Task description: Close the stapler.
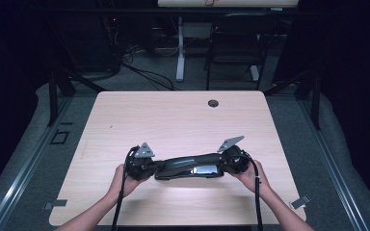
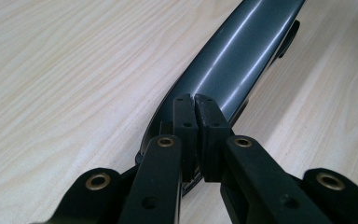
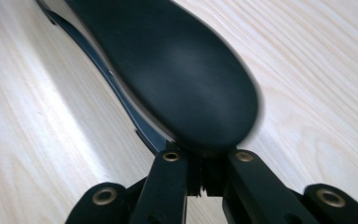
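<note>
A long, curved, glossy black plastic piece (image 1: 188,166) lies crosswise near the table's front edge, between the two grippers. My left gripper (image 1: 158,168) is shut on its left end. In the left gripper view the pads (image 2: 186,116) meet over the narrow tip, and the shiny dark body (image 2: 242,42) stretches away from my left gripper (image 2: 196,100). My right gripper (image 1: 221,166) is shut on the right end. In the right gripper view the broad rounded end (image 3: 168,65) covers the fingertips of my right gripper (image 3: 205,156), just above the wood.
The light wooden table (image 1: 173,115) has a small cable hole (image 1: 213,103) near its far edge. Beyond it stand a dark chair (image 1: 236,43) and a white desk leg (image 1: 179,48). The person's forearms enter from the bottom.
</note>
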Motion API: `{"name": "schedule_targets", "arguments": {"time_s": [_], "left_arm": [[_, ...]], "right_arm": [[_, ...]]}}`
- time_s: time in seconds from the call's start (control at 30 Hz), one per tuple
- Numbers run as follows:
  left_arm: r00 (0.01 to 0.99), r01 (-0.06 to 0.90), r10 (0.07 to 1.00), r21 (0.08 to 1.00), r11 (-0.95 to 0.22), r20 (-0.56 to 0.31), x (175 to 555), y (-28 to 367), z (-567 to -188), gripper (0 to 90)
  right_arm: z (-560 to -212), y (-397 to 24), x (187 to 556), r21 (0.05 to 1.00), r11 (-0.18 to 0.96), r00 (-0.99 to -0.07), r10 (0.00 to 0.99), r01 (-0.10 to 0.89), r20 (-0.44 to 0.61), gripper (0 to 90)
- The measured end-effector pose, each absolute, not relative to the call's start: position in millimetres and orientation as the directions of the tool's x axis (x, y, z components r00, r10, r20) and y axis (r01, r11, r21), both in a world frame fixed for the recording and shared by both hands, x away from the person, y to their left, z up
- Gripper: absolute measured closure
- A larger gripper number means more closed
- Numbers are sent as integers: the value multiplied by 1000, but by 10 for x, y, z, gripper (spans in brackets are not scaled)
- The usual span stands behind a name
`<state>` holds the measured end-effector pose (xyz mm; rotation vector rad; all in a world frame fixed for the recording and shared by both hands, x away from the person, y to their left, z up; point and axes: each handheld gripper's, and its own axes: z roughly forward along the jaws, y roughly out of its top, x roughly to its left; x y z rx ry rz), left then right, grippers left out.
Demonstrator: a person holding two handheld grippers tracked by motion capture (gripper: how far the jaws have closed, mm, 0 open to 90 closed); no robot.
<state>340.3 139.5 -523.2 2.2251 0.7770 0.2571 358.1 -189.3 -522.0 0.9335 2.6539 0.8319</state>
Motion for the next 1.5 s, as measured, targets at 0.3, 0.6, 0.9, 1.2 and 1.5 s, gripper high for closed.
{"name": "schedule_targets", "arguments": {"time_s": [0.3,0.6,0.9,1.2,1.5], "left_arm": [[793,454,607,716,-530,-53,3404,1399,-5231,861],[784,468,618,714,-521,-63,3435,1431,-5203,674],[717,537,693,692,-483,-73,3524,1499,-5196,270],[682,557,727,701,-445,-80,3558,1560,-5174,146],[644,574,761,706,-414,-78,3593,1628,-5174,120]], "right_arm": [[-5065,-2026,3610,597,613,-723,687,518,-78,888],[-4741,-1980,3475,710,537,-752,660,456,-16,892],[-4764,-1910,3469,697,554,-766,642,455,-10,897],[-4834,-1888,3491,667,578,-770,638,470,-10,900],[-4875,-1914,3525,661,567,-773,634,492,31,900]]}}
